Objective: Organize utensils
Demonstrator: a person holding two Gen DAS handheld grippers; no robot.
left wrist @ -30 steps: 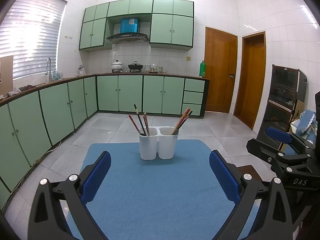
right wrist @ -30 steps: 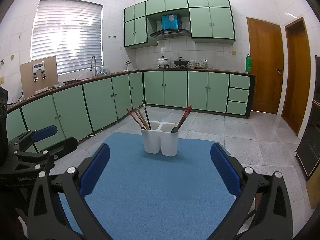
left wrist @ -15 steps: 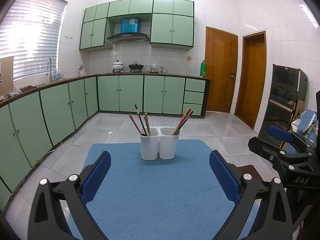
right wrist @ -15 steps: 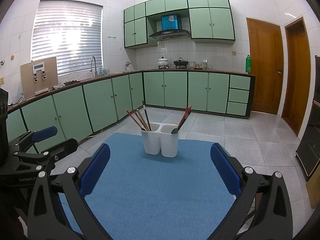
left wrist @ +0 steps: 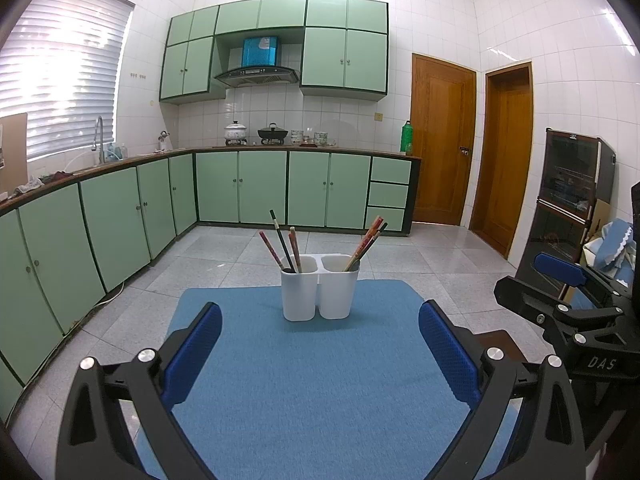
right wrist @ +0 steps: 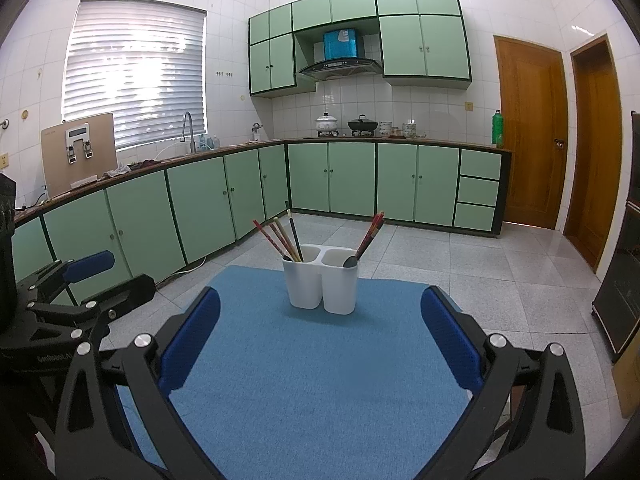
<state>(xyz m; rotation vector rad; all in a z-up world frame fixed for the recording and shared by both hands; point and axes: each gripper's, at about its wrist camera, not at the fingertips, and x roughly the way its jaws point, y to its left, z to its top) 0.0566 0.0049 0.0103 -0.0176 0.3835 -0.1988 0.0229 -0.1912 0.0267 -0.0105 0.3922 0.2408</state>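
Note:
A white two-compartment utensil holder (left wrist: 318, 292) stands at the far end of a blue mat (left wrist: 312, 380); it also shows in the right wrist view (right wrist: 321, 285). Its left compartment holds several chopsticks (left wrist: 284, 246) and its right one holds chopsticks (left wrist: 366, 244) with a grey spoon (right wrist: 350, 261). My left gripper (left wrist: 320, 344) is open and empty, well short of the holder. My right gripper (right wrist: 320, 338) is open and empty, also short of it. Each gripper shows at the side of the other's view: the right one (left wrist: 560, 280) and the left one (right wrist: 86, 276).
The mat covers a small table with grey tiled floor around it. Green cabinets (left wrist: 240, 188) line the left and far walls. Two wooden doors (left wrist: 440, 144) stand at the back right. A dark glass-front cabinet (left wrist: 568, 200) stands at the right.
Both views have shifted very slightly; the holder sits a touch lower in each. Both grippers stay open and empty.

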